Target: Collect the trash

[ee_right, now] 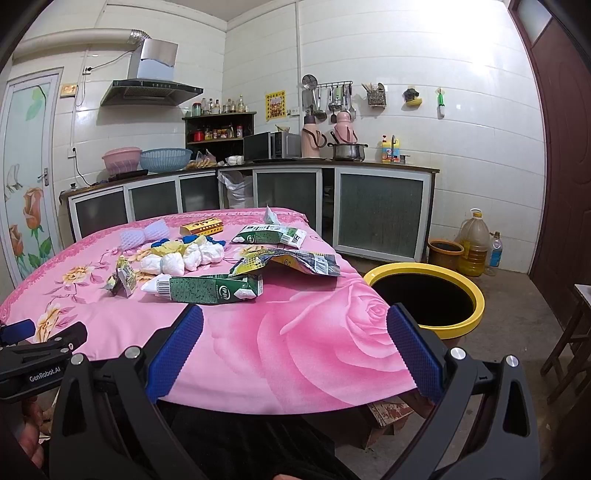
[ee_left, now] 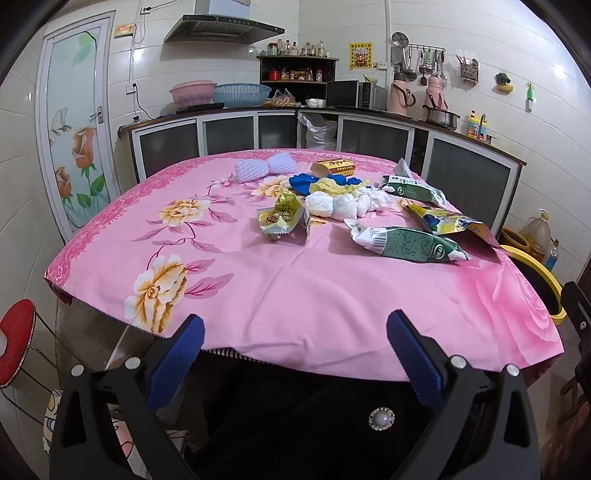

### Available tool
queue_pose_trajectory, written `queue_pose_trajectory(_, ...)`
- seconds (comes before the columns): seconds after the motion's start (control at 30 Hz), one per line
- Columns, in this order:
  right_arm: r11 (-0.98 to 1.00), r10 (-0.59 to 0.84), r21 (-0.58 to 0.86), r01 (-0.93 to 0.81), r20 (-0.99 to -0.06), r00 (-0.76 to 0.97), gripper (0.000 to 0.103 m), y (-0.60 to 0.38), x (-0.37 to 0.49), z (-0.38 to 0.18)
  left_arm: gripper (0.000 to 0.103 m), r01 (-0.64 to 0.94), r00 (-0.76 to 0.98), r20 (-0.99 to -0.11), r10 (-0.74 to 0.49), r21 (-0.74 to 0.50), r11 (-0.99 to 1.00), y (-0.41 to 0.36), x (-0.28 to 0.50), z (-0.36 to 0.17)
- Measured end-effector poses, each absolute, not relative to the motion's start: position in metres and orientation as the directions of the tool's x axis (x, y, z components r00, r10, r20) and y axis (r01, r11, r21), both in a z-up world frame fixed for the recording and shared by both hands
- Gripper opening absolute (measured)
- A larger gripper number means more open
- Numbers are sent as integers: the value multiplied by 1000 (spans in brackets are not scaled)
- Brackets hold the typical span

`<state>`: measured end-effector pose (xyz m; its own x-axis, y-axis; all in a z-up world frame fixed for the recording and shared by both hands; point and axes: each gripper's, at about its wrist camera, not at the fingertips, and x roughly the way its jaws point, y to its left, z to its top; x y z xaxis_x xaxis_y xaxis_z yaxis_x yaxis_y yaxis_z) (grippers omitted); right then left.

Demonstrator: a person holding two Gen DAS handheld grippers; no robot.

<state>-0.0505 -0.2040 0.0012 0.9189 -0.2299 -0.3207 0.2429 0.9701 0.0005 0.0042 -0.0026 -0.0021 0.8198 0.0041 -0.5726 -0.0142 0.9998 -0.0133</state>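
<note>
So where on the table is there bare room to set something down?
Free: the near cloth between the table edge and the green carton, and the left side past the gold wrapper. Crowded: the far right, from the tissues to the foil bag.

Both views are bright and sharp, evenly lit from overhead. Glare whitens the wall tiles [ee_right: 436, 33] at upper right of the right view. Fisheye bending curves the edges; black vignette fills the corners. Shadows are soft.
</note>
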Motion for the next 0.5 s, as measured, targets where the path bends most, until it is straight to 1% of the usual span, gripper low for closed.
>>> queue_pose_trajectory(0.5,970,-228,2,241,-320,920,96,-204,-51,1,95,-5,824,-567,-1,-10,1000,-1,2,-4)
